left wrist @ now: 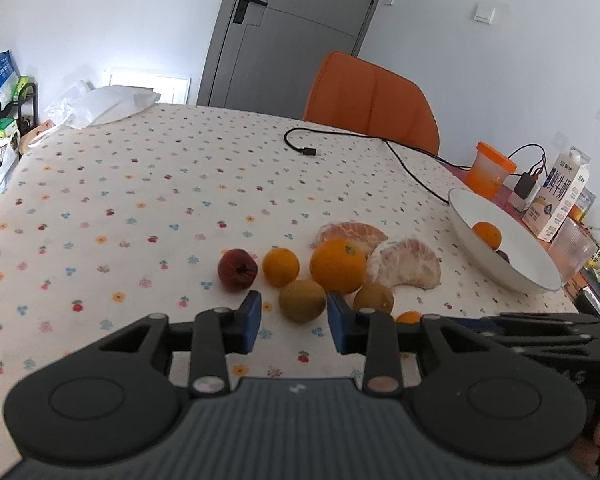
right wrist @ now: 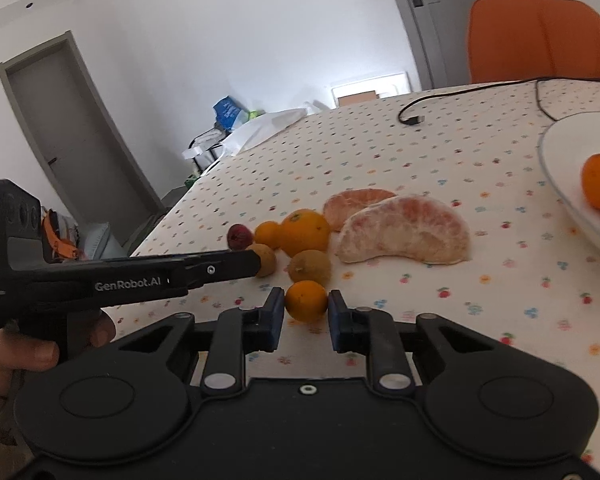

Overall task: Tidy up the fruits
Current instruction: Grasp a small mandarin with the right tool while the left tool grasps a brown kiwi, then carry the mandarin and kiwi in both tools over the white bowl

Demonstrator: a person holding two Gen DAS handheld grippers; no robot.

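Note:
Fruits lie on the patterned tablecloth: a dark red fruit (left wrist: 237,269), a small orange (left wrist: 281,267), a large orange (left wrist: 337,266), two brownish kiwis (left wrist: 302,301) (left wrist: 373,298) and two peeled pomelo pieces (left wrist: 406,264) (left wrist: 350,233). My left gripper (left wrist: 294,322) is open, its fingers either side of the left kiwi. My right gripper (right wrist: 306,315) is open around a small orange (right wrist: 306,301), its pads close to it, with a narrow gap on the right. The white bowl (left wrist: 512,266) at the right holds an orange (left wrist: 487,234) and a dark fruit.
A black cable (left wrist: 404,160) runs across the far table. An orange cup (left wrist: 490,170), a milk carton (left wrist: 558,196) and a clear cup (left wrist: 574,248) stand behind the bowl. An orange chair (left wrist: 374,100) is at the far edge, a white bag (left wrist: 108,106) at the back left.

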